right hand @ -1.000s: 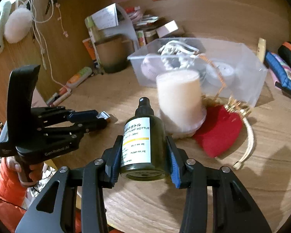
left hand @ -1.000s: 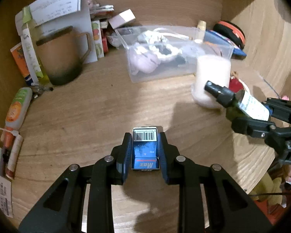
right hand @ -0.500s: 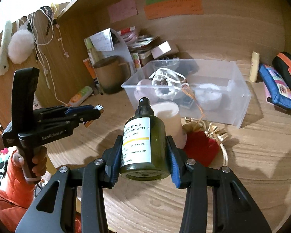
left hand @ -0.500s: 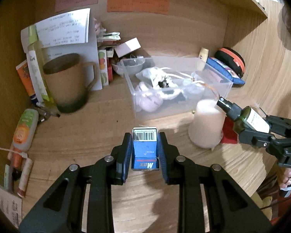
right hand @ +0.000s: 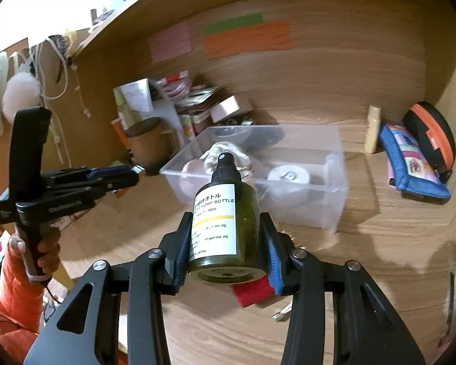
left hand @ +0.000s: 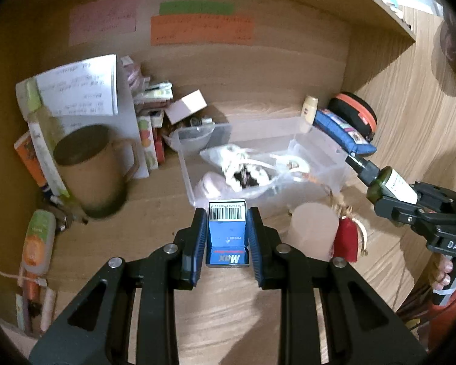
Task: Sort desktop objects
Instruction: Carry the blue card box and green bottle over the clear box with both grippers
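Note:
My left gripper (left hand: 227,231) is shut on a small blue box (left hand: 227,237) with a barcode end, held above the wooden desk in front of the clear plastic bin (left hand: 316,149). My right gripper (right hand: 225,237) is shut on a dark green pump bottle (right hand: 225,222) with a white label and black sprayer, held above the desk facing the clear bin (right hand: 334,210). The bottle also shows at the right of the left wrist view (left hand: 383,179). The left gripper shows at the left of the right wrist view (right hand: 115,176).
A brown mug (left hand: 91,167) and papers stand at back left. A pale cup (left hand: 314,231) and red pouch (left hand: 346,237) lie before the bin. A blue pouch (right hand: 410,164) and a black-orange case (right hand: 431,137) sit at right. Tubes (left hand: 38,243) lie along the left edge.
Both grippers have lifted and pulled back from the desk with their objects still held. The bin and back wall now show lower and farther in both views.

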Tool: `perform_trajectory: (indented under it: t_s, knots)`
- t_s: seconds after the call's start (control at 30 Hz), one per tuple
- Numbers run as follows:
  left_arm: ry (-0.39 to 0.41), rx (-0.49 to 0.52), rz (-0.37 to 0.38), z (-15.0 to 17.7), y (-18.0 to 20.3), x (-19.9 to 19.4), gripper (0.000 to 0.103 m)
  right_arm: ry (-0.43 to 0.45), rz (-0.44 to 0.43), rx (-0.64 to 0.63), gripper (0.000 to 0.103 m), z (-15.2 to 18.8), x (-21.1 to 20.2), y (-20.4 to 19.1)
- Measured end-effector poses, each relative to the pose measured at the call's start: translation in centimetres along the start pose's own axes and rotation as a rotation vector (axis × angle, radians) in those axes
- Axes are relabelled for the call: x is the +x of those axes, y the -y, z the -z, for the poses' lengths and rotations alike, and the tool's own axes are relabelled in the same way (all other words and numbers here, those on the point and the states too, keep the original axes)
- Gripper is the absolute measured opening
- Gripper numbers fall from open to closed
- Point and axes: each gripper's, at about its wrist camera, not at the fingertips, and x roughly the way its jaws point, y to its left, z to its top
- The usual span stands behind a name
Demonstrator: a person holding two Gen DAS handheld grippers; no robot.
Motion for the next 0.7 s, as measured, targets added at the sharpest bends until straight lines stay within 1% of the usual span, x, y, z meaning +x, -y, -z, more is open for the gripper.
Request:
perform_trajectory:
  t_s: [0.23, 0.47, 0.7]
  knots:
    - [0.031, 0.004, 0.023, -2.3, 0.3, 0.1, 0.026, 0.024, 0.021, 0.004, 0.038, -2.2, 0.2, 2.1]
    - [0.046, 0.013, 0.043, -4.3, 0.6, 0.7, 0.026, 0.031, 0.045, -0.021, 0.038, -4.2, 1.0, 3.1]
    - [0.045, 0.012, 0.056, -6.3, 0.4, 2.1, 0.026, 0.051, 0.021, -0.026, 0.038, -6.3, 1.5, 3.8]
